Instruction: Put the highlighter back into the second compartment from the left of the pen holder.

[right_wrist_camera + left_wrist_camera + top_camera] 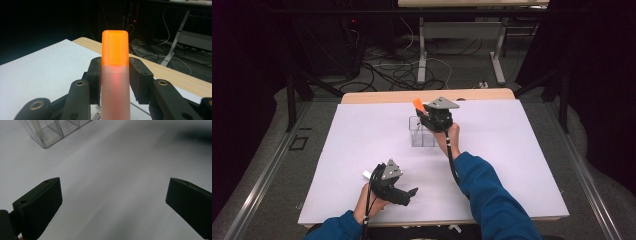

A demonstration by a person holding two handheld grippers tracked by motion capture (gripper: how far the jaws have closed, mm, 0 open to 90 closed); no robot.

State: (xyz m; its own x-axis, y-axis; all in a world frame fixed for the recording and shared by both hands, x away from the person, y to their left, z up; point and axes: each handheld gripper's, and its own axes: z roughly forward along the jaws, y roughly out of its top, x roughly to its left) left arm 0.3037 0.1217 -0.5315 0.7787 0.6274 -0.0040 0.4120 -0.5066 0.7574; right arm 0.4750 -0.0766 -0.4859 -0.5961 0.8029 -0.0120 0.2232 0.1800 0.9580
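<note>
Right gripper [428,116] is clamped on an orange highlighter [115,75], pads pressing both flat sides of the barrel just below the orange cap. In the high view the highlighter's cap [417,104] sticks up and to the left out of the gripper, directly over the clear plastic organizer [422,134] at the middle of the white table [512,165]. Highlighter is off the table, carried in the air, tilted rather than upright.

Left gripper [113,202] is spread wide with nothing between the jaws, hovering low over the bare table near the front edge, well apart from the organizer. In its own view the organizer corner [47,135] sits at top left, with a white stick-like thing in one compartment; can't tell what it is.

Handling, as a judgement: highlighter looks light, stiff, smooth plastic, so somewhat slippery and apt to pivot in a narrow pinch. The flat sides give the pads good seating; current hold near the cap end leaves the long frosted body hanging below, fine for dropping it tail first into a compartment. Not fragile. Organizer is thin clear plastic, light, likely to slide or tip if the highlighter knocks a divider; the free left gripper could steady it.
</note>
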